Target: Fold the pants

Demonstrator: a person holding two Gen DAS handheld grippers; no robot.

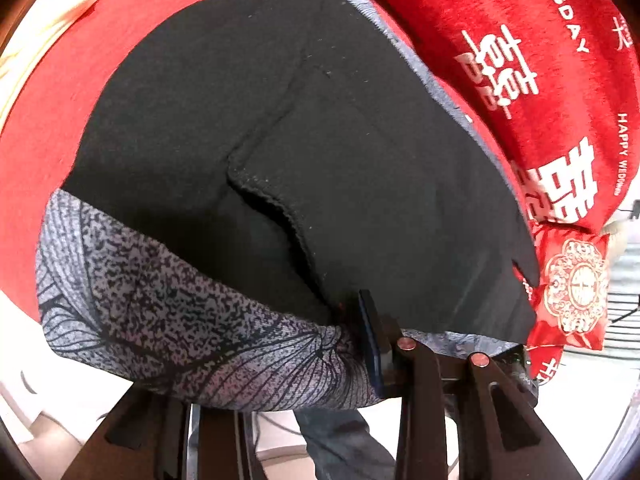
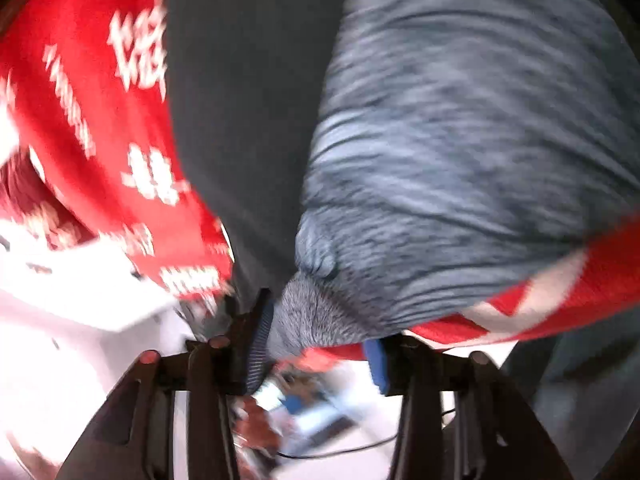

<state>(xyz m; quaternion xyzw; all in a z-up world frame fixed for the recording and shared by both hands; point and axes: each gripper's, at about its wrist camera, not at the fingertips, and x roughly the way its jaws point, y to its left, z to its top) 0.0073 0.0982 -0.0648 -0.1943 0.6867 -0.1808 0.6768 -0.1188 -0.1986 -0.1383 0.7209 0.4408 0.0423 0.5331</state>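
Black fabric fills the left wrist view: the pants (image 1: pixel 304 152), inside-out looking w/ a grey patterned band (image 1: pixel 168 320) along the near edge, spread over a red bedspread (image 1: pixel 60 92) w/ white trim. Left claw (image 1: pixel 360 344) sits at the pants' near edge, closed on a bunched bit of that grey band, cloth puckering right where the blue pad (image 1: pixel 370 340) bites. A red blanket (image 1: pixel 520 40) w/ white lettering lies just beyond the pants' far side, and a small red embroidered pouch (image 1: pixel 572 288) touches the pants' right corner. Right wrist view is badly blurred. Right claw (image 2: pixel 316 348) is clamped on a gathered fold of the grey side of the pants (image 2: pixel 460 128); ribbed pad (image 2: pixel 258 344) presses the fabric, other blue pad (image 2: pixel 378 364) shows just past the pinch. Black side of the pants (image 2: pixel 240 100) hangs left of the grey, w/ the lettered red blanket (image 2: pixel 100 120) beyond it. Red-and-white bedspread edge (image 2: pixel 540 300) runs under the grey bulge.
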